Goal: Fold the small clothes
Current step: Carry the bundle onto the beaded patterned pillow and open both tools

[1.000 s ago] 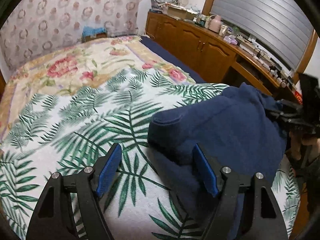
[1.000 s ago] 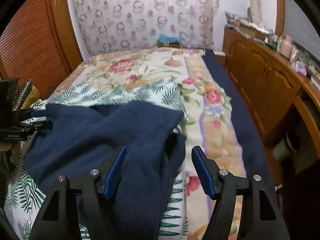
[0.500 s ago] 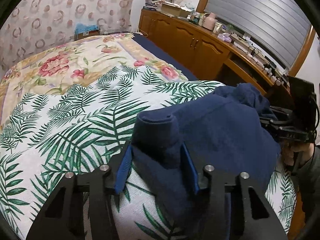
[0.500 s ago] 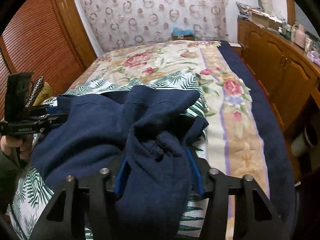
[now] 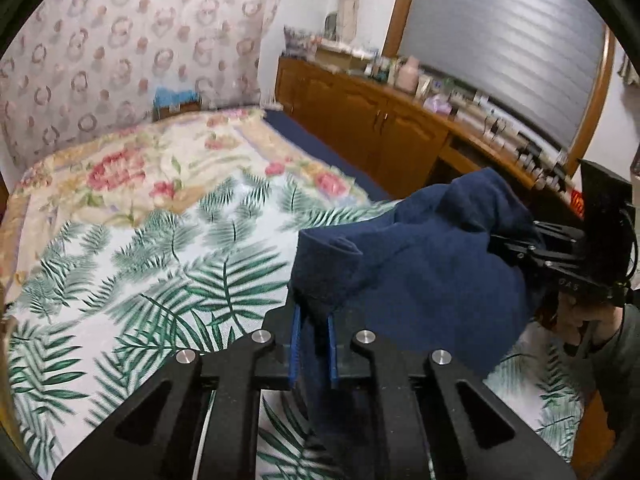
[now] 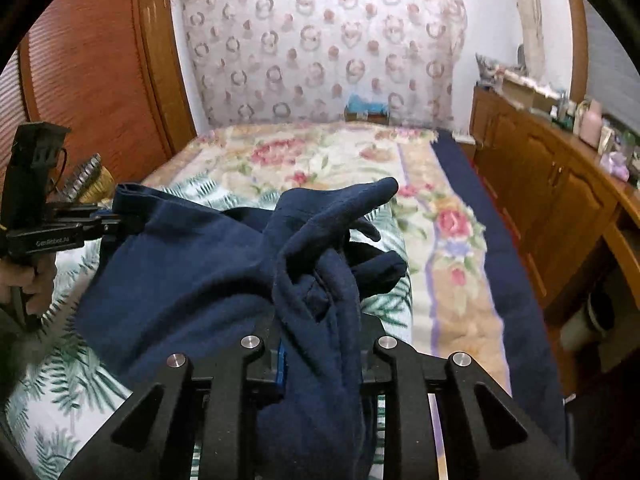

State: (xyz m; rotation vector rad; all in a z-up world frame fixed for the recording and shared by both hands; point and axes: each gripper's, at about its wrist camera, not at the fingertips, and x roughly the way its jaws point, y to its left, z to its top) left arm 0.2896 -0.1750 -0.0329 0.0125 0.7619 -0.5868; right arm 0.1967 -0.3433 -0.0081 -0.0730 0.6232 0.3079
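On the left, the left gripper (image 5: 314,346), black with blue pads, has its jaws closed tight on one edge of the dark navy fleece garment (image 5: 420,276), a thin fold of cloth pinched between the pads. From there the soft cloth runs rightward in a sagging span, lifted clear of the white bedspread printed with green palm fronds (image 5: 132,280) along its upper part; whether its lower hem touches the bed cannot be told. At the far end of that span, the right gripper (image 6: 320,354) has its jaws clamped on a much thicker bunch of the same garment (image 6: 208,280), with a loose flap or sleeve end poking forward and upward past the fingers. Further right lie the floral quilt (image 6: 452,240) over the far half of the bed and the brown wooden cabinet run (image 6: 560,200) along the wall, neither involved. The step in hand looks like the pick-up and spread: both ends are gripped and the piece is raised between the two hands, but it is crumpled, not flat, so no fold appears made yet and the task seems near its start. The next move likely calls for drawing the two grippers apart to tension the cloth, shaking out the bunched right end, then lowering it flat onto the palm-print bedspread. The uneven grips matter here: the thick wad on the right may hide twisted layers, and fleece this limp will droop in the middle unless held taut.
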